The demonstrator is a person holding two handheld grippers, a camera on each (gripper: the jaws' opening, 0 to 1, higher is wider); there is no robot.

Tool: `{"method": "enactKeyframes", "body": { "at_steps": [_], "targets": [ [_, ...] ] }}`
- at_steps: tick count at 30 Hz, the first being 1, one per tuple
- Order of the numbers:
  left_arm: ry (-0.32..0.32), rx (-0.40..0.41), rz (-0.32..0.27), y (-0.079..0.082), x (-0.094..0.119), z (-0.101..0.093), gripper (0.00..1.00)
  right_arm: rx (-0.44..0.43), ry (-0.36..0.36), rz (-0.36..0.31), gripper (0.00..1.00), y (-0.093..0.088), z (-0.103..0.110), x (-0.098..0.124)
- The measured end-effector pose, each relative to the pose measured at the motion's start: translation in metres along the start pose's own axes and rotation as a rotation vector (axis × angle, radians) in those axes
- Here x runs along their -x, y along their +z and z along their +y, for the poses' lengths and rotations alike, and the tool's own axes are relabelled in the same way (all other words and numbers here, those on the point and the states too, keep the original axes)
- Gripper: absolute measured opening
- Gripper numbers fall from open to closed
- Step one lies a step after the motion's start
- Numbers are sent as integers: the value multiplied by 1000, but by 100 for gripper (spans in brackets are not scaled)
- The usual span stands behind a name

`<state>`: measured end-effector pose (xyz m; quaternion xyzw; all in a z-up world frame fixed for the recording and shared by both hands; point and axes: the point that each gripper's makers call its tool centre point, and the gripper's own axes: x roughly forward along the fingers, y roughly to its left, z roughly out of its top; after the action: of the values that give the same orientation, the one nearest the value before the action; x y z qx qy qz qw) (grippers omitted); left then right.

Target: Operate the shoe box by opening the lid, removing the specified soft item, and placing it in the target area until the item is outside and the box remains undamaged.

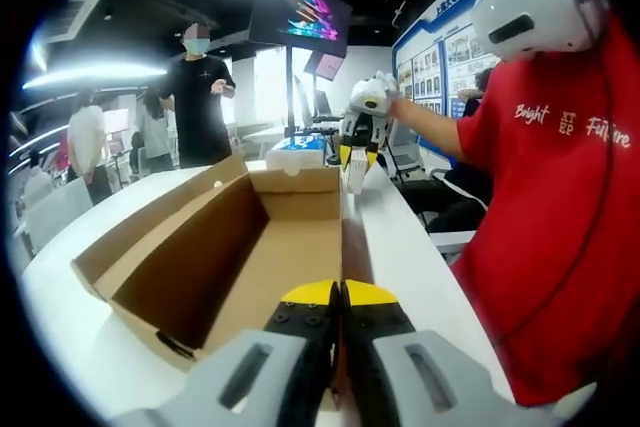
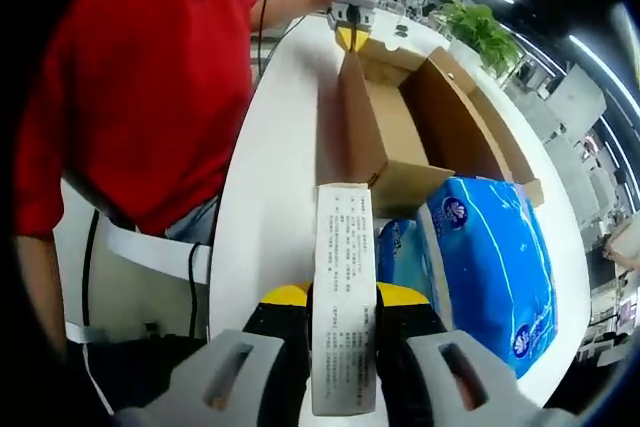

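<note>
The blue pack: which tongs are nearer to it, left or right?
Right. The right tongs hold the blue pack by its white flap, outside the box. The left tongs are at the box's far end.

- This looks like a big open office or a show room.
- A long white table (image 1: 420,247) runs through the room.
- A large screen (image 1: 318,15) with bright colours hangs from the dark ceiling.
- Long strip lights (image 1: 90,74) glow overhead.
- Posters on a blue board (image 1: 432,65) cover one wall.
- People (image 1: 200,97) stand around in the back, near desks and chairs.
- A green potted plant (image 2: 482,29) sits by the far end of the table.
</note>
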<state>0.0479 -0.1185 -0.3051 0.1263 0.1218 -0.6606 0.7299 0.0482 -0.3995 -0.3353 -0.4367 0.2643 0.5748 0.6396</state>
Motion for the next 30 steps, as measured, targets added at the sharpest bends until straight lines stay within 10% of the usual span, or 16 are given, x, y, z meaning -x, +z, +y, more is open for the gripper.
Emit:
{"method": "enactKeyframes", "body": {
  "at_steps": [30],
  "targets": [
    [1,-6,-15,1,0,1,1,49,41,39,21,-8,-3,-17]
  ]
}}
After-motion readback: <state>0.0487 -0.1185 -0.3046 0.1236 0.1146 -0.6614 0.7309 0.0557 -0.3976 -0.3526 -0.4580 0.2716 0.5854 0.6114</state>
